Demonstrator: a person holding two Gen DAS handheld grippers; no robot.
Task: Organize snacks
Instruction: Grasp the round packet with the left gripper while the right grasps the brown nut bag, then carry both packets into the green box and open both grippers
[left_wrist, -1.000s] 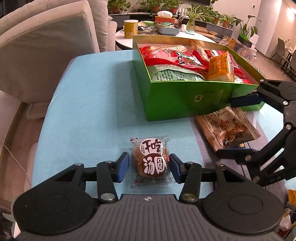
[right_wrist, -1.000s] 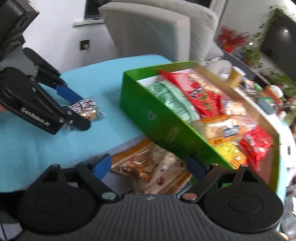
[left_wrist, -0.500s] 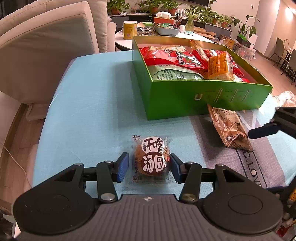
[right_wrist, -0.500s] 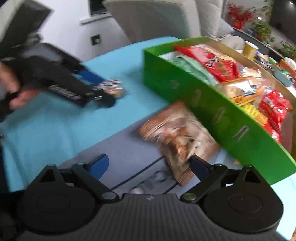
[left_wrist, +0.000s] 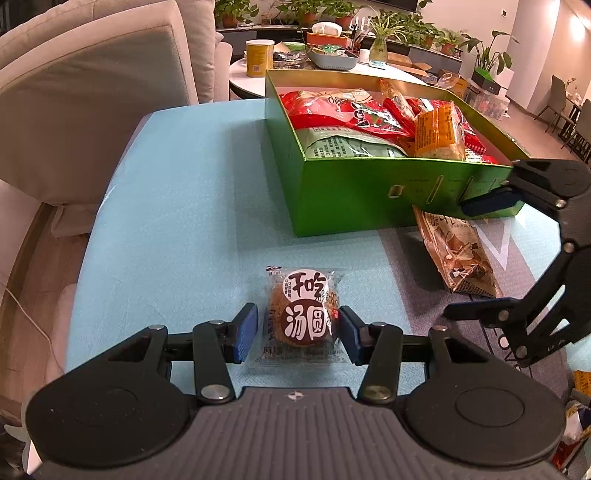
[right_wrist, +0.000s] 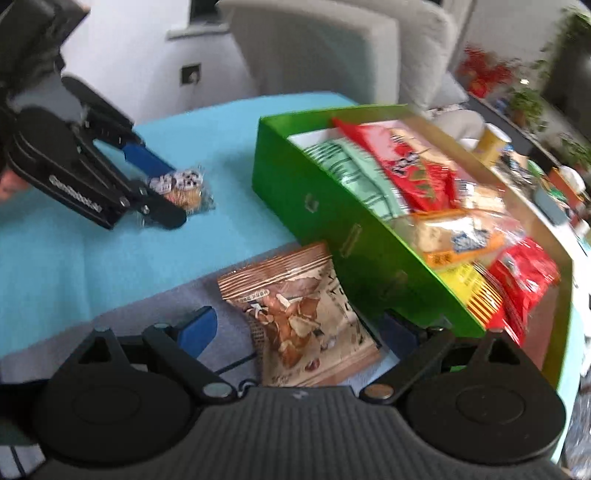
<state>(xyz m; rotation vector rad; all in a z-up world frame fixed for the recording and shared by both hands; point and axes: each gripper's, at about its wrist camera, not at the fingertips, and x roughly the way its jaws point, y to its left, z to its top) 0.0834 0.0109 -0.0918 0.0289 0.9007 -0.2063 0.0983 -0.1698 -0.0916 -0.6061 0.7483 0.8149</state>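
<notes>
A small round cake in a clear wrapper lies on the light blue tablecloth. My left gripper is open around it, a blue pad at each side, and also shows in the right wrist view. A brown chip bag lies flat beside the green box, which holds several snack packs. My right gripper is open wide over the chip bag; it also shows in the left wrist view. One right finger is close to the box's front wall.
A grey cushioned chair stands at the table's left. A round white side table with a yellow can and plants stands behind the box. A grey mat lies under the chip bag.
My right gripper swung away from the chip bag and has come back over it beside the box. The left gripper has stayed around the cake, its pads about as far apart.
</notes>
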